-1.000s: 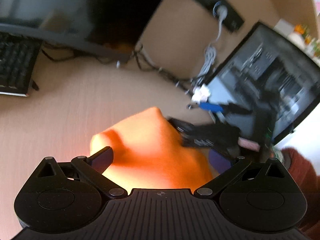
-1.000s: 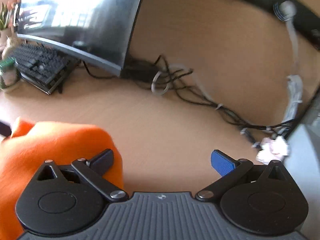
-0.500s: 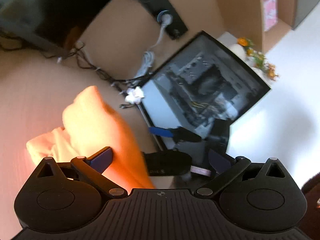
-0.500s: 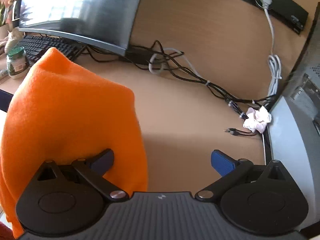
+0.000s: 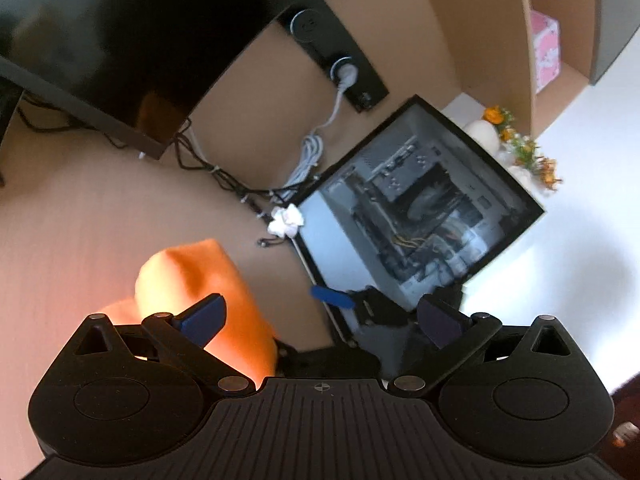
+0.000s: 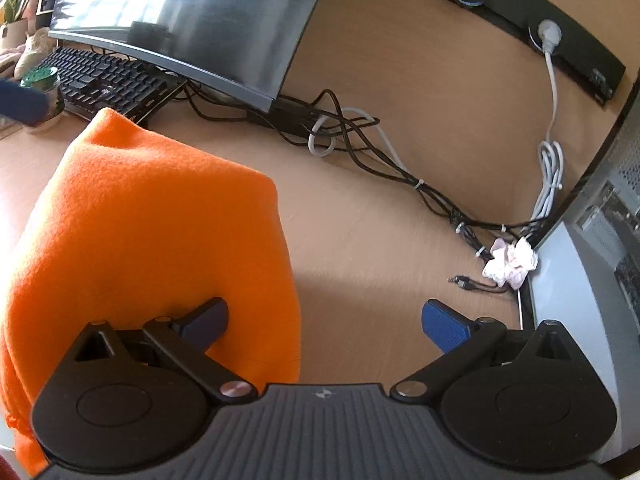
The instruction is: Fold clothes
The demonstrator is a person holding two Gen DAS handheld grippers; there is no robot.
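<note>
1. The left tongs (image 5: 320, 316) stood spread wide, their blue pads well apart and pinching nothing; the orange cloth (image 5: 200, 280) bulged up just behind the left pad.
2. The right tongs (image 6: 324, 320) were likewise spread, with nothing between the pads. The orange cloth (image 6: 152, 248) was bunched into a tall mound against the left pad of those tongs and covered the near left part of the wooden surface (image 6: 360, 248).
3. Whether the cloth touched either pad could not be told.
4. Past the cloth, a small crumpled white wad (image 6: 510, 264) lay on the surface beside a loose plug and the foot of a computer case (image 5: 420, 216) with a see-through side.
5. Farther back, a tangle of black and white cables (image 6: 352, 136) ran along the surface.
6. A curved monitor (image 6: 192, 16) stood at the far left with a black keyboard (image 6: 108, 84) under it.
7. A black socket strip (image 6: 552, 40) with a white plug sat on the back wall.
</note>
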